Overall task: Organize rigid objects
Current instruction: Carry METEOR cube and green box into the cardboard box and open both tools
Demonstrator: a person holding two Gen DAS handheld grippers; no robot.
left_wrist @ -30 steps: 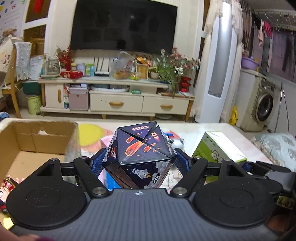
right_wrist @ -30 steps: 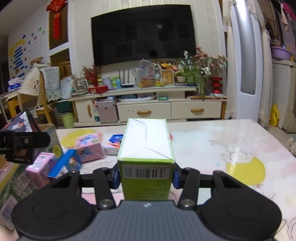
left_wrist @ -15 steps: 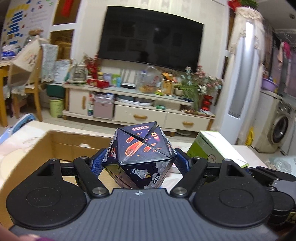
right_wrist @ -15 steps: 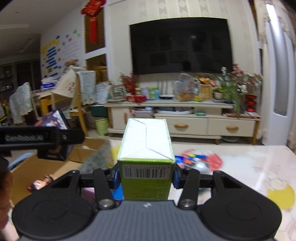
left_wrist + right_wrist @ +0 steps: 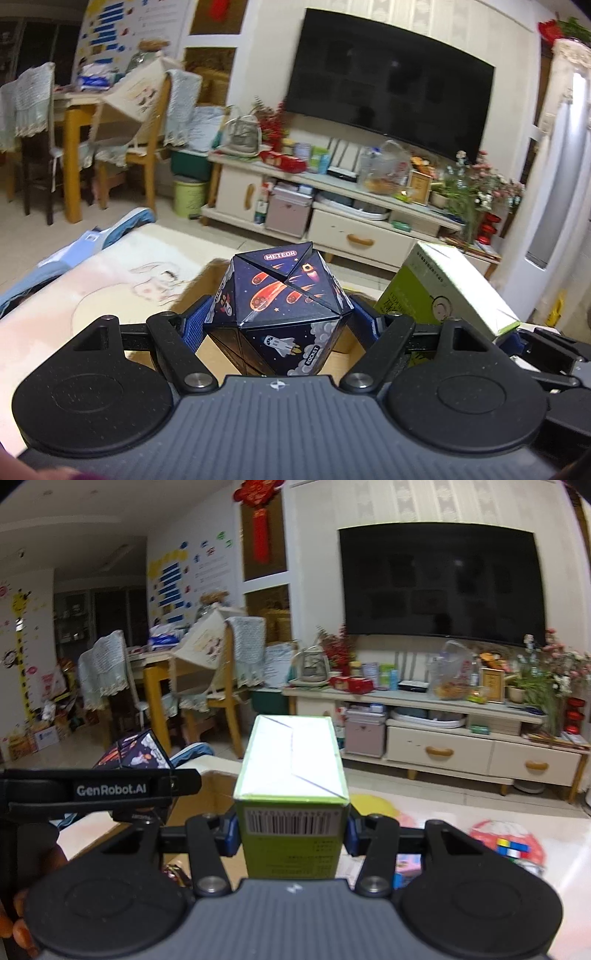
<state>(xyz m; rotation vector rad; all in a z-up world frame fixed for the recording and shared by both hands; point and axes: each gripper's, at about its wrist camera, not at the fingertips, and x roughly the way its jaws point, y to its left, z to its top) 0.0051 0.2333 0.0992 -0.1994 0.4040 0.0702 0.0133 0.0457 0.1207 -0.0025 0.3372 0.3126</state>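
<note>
1. Both grippers have swung left since a second ago: the dining chairs and yellow-legged table now fill the background, and the cardboard box has slid from beside the left gripper to directly beneath and ahead of it.

2. The left gripper stays clamped on the space-print puzzle cube, its blue pads pressed against the cube's two sides, the word METEOR facing up.

3. The right gripper keeps its hold on the green carton, barcode toward the camera, white top panel catching the light.

4. Seen from the left wrist, the carton hangs just to the right of the cube, tilted; from the right wrist, the cube shows to the left, behind the black finger marked GenRobot.AI.

5. Ahead and to the right of the right gripper, a Rubik's cube lies on the pale rabbit-print tabletop among small packets.
</note>
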